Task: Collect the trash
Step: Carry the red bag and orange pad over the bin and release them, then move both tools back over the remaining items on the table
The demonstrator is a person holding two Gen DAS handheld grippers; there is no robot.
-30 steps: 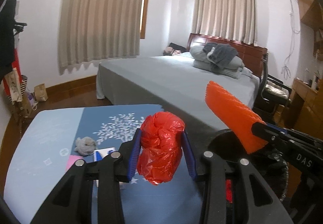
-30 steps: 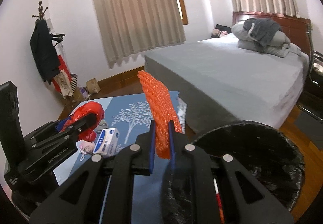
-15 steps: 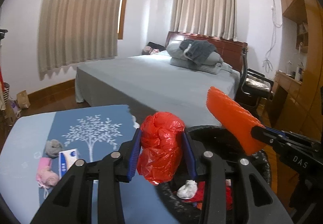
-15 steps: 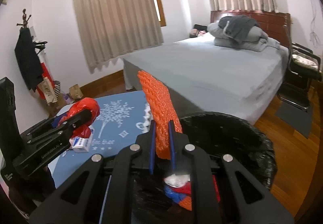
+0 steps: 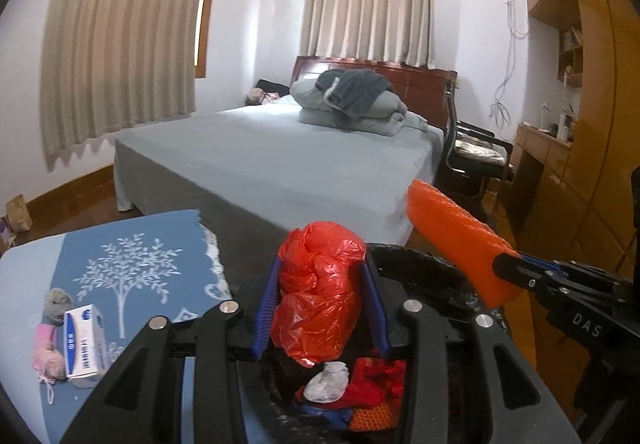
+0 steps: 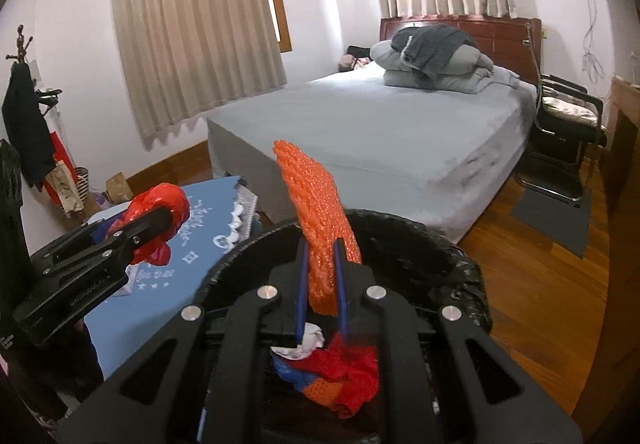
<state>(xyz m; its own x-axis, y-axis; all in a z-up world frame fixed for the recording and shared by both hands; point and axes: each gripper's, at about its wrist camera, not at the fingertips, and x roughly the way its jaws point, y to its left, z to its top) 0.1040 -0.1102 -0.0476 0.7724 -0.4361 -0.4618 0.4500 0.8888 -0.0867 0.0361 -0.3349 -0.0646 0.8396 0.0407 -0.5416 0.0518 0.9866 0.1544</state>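
1. Bed [image 5: 288,164], grey-covered, behind everything.
2. Table [image 5: 36,268] with blue tree-print cloth; a small box [image 5: 86,344] lies on it.
3. Black-lined bin [image 6: 416,244], holding red, blue and white scraps.
4. Orange foam net [image 6: 320,228], stiff and knobbly, clamped upright in the right gripper [image 6: 322,280] over the bin.
5. Red plastic bag [image 5: 320,292], crumpled and glossy, squeezed between the left gripper [image 5: 322,304] fingers above the bin's near edge.

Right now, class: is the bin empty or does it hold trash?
It holds trash: the bin has red, blue and white scraps inside.
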